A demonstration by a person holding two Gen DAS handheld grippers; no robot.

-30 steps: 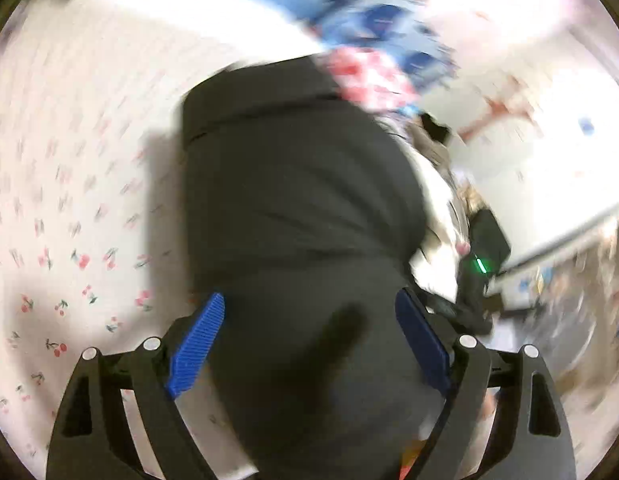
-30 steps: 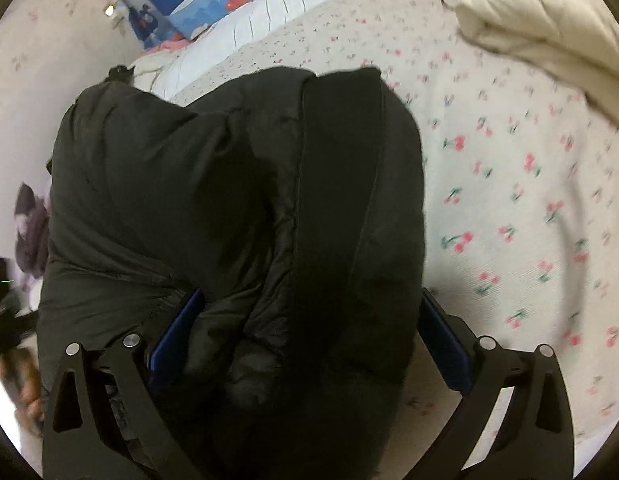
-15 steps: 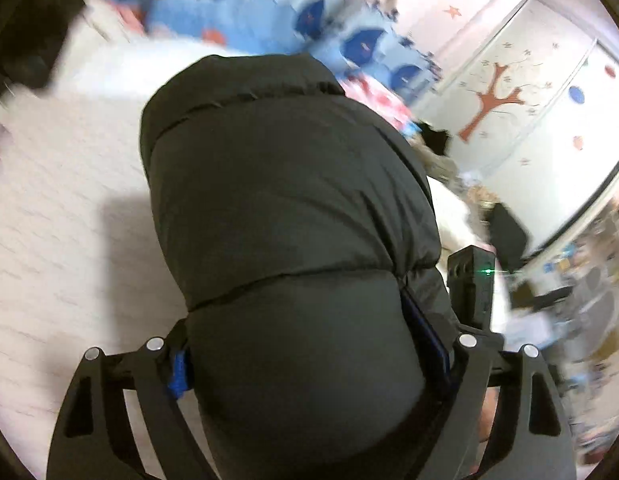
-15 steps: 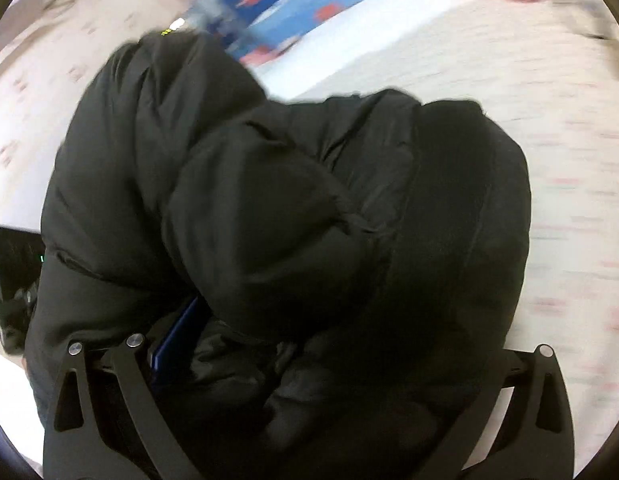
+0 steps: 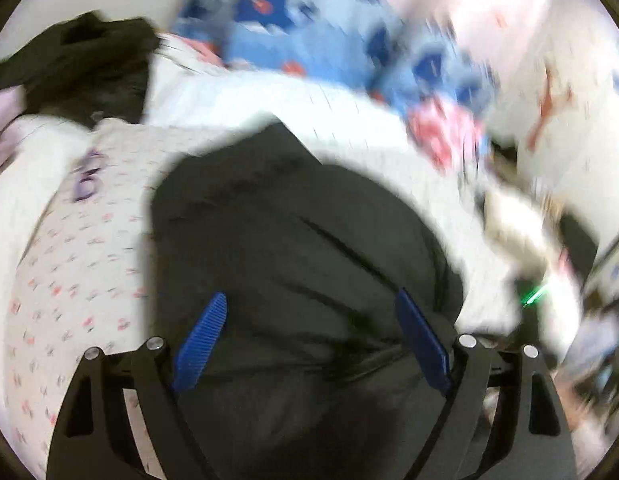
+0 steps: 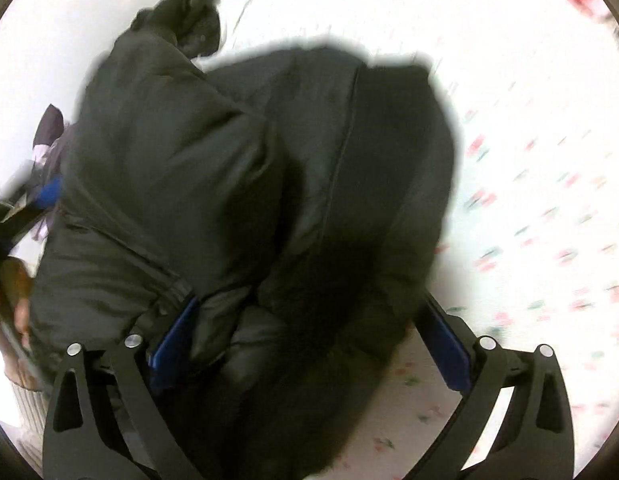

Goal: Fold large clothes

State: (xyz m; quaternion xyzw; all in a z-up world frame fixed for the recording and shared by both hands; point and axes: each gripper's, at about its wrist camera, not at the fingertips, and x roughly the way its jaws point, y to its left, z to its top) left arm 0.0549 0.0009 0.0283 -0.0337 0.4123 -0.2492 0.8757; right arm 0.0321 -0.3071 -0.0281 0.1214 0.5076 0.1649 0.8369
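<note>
A: Left wrist view: the black puffer jacket (image 5: 293, 248) lies bundled on the cherry-print bedsheet (image 5: 69, 264), its long axis running from the left gripper (image 5: 313, 344) up toward the blue whale-print bedding (image 5: 309, 40).

B: And the fingers?

A: Wide apart, blue pads (image 5: 199, 346) over the fabric; whether they press it is impossible to tell.

B: Right wrist view?

A: The same jacket (image 6: 237, 184), glossy, quilted and puffy, stretches away to upper left. The right gripper (image 6: 305, 344) straddles a thick fold with fingers spread, left pad (image 6: 171, 344) against fabric; a real clamp cannot be confirmed.
</note>
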